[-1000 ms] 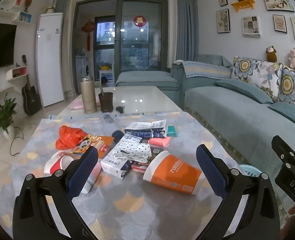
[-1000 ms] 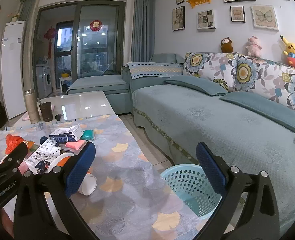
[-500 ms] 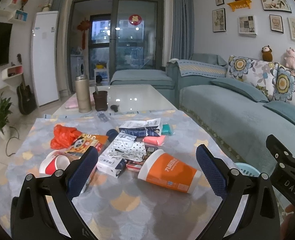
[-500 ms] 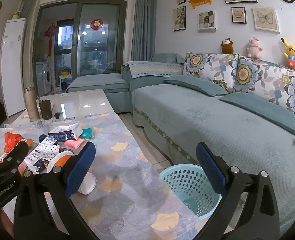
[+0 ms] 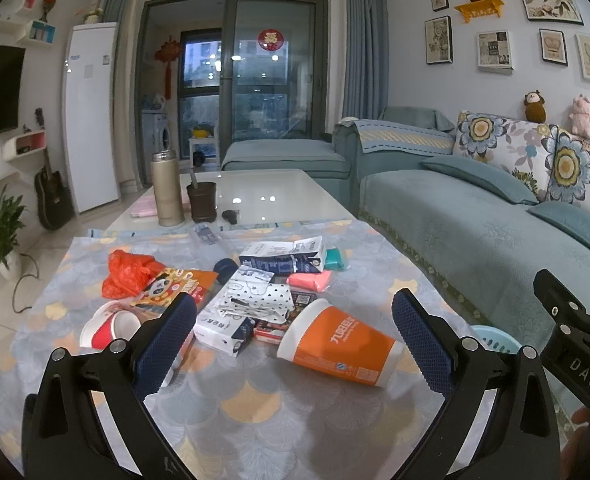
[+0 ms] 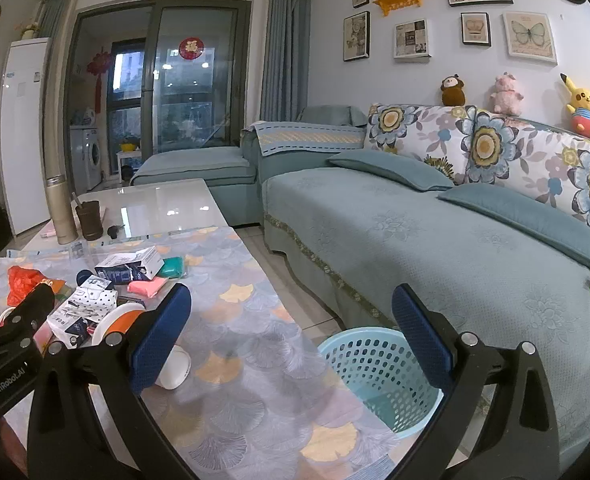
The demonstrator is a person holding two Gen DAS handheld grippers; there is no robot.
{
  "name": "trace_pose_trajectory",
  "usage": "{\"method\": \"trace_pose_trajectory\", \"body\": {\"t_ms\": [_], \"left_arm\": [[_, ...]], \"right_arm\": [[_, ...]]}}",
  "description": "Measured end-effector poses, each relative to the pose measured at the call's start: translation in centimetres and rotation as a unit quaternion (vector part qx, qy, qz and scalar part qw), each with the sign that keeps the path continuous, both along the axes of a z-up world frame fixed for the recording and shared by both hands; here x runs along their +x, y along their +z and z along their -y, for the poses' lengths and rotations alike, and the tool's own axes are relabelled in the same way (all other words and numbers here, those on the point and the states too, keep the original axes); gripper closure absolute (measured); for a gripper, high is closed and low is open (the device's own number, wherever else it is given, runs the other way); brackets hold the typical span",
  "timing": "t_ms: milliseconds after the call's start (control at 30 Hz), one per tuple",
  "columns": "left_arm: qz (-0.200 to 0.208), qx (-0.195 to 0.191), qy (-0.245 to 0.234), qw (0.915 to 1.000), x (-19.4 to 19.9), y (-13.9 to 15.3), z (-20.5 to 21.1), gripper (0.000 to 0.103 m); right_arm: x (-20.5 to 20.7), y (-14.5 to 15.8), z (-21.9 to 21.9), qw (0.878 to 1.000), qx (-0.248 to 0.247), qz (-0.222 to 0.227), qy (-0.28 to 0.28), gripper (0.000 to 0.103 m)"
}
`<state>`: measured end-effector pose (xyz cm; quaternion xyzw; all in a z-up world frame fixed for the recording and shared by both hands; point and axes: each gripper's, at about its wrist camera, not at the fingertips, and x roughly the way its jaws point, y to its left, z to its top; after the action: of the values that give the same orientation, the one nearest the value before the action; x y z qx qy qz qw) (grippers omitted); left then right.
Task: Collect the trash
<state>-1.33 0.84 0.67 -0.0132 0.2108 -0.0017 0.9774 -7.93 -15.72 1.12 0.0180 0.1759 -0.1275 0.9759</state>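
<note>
Both tongs stand wide and hold nothing. The left tongs (image 5: 293, 344) hover over the worktop (image 5: 255, 408), where the trash lies: an orange cup (image 5: 341, 342) on its side. The right tongs (image 6: 291, 336) point toward the blue basket (image 6: 379, 376) on the floor beside the worktop.

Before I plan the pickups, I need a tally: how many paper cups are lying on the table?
2. An orange paper cup lies on its side nearest the left hand-held gripper; a red paper cup lies on its side at the pile's left edge. Others may hide under the wrappers.
</note>
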Motion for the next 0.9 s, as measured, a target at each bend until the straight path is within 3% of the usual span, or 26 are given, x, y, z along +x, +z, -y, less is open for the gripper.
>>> {"method": "trace_pose_trajectory", "body": {"t_ms": [600,733,900], "left_arm": [[-0.014,-0.008,0.005,0.9999,0.6,-0.2,-0.5,0.008],[-0.029,-0.026,0.021,0.9990,1.2,0.0,-2.1,0.008],[-0.060,-0.064,0.079,0.9931,2.7,-0.2,-8.7,0.008]], "right_arm": [[0.6,-0.4,0.1,1.000,0.006,-0.009,0.002,0.008],[1.7,-0.5,-0.6,0.999,0.009,-0.016,0.046,0.008],[4.5,-0.9,-1.3,0.988,0.043,-0.051,0.142,0.013]]}}
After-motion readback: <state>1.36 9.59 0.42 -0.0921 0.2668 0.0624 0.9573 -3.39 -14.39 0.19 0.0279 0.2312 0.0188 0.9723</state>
